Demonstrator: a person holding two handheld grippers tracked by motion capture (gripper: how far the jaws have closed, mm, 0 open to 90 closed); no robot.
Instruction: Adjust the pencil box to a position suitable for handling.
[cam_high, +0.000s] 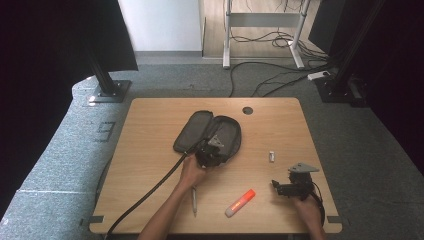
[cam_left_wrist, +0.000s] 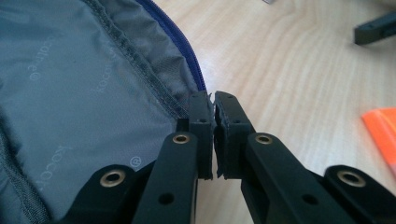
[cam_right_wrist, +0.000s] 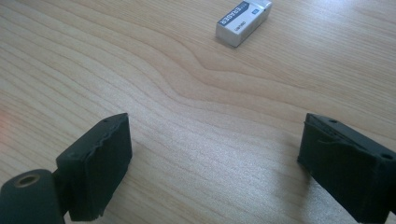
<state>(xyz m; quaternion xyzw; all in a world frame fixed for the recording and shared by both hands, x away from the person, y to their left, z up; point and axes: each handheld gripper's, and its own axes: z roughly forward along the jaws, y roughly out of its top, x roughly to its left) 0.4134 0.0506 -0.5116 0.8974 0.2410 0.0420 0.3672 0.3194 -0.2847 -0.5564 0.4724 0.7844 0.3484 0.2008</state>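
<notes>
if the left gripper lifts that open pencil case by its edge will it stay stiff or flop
Likely flop: the pencil case is soft fabric, its grey lining wrinkled near the left gripper. It probably weighs little, as it looks empty. The thin zipper edge might slip from the shut jaws.

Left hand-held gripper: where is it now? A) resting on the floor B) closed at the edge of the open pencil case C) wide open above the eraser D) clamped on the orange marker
B: the left hand-held gripper has its jaws shut at the zipper edge of the open pencil case.

An orange highlighter (cam_high: 240, 202), a pen (cam_high: 194, 200) and what looks like an eraser (cam_right_wrist: 243, 16) lie on the table (cam_high: 150, 150).
</notes>
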